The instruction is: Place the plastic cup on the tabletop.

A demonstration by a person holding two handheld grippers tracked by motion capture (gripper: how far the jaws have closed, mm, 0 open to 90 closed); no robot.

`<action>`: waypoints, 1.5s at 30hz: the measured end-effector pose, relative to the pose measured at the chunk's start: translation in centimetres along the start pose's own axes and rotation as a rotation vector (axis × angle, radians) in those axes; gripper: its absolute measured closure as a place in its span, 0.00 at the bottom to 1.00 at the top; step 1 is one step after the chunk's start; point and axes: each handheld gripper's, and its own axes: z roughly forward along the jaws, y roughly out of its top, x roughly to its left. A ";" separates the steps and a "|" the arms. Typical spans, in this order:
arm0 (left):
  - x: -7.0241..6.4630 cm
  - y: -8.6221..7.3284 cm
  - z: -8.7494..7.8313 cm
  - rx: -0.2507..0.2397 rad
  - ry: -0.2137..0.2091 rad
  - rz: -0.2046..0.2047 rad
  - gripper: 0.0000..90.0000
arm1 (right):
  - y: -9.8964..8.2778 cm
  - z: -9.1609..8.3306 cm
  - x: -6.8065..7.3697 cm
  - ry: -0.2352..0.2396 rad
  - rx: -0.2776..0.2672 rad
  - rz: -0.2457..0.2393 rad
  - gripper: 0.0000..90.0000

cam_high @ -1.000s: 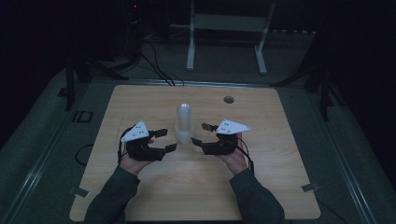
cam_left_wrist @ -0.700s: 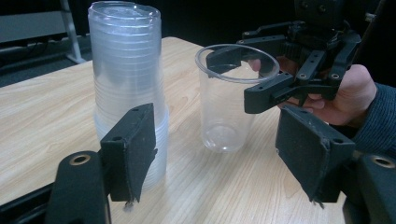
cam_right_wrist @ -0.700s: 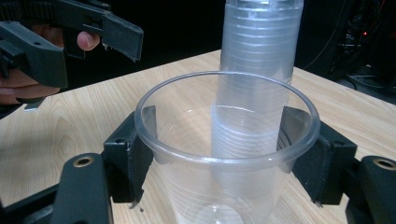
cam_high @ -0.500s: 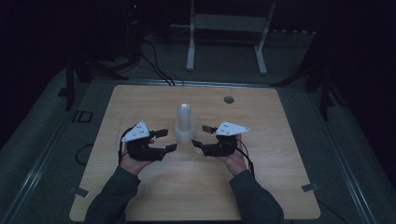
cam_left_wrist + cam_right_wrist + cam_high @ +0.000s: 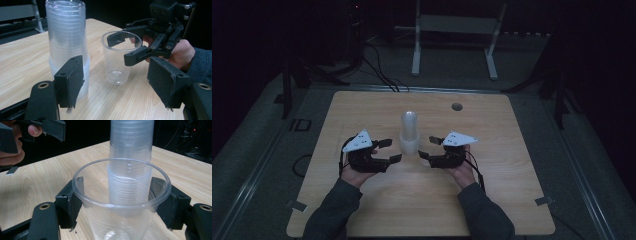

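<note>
Cup (image 5: 116,60) sits upright on the desk (image 5: 362,210) beside the stack (image 5: 67,45), gripped by my right tongs (image 5: 120,207) under its rim; left tongs (image 5: 117,86) gape empty. I'd squeeze gently, avoiding crushing.

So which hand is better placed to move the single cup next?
Likely the right: its claw already has its jaws on both sides of the single cup. The left claw stands open, one jaw beside the stack of cups, gripping nothing.

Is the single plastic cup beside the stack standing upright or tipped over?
Upright. The single cup stands on its base on the table, rim upward, between the right hand-held gripper's jaws.
</note>
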 end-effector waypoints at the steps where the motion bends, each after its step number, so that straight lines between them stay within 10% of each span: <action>1: 0.0 0.0 0.0 0.001 0.000 0.001 0.33 | -0.1 0.0 0.0 0.000 0.001 0.001 0.32; 45: -0.1 -0.1 0.1 0.003 -0.004 0.002 0.33 | -1.7 0.7 -1.0 -0.011 0.017 0.036 0.32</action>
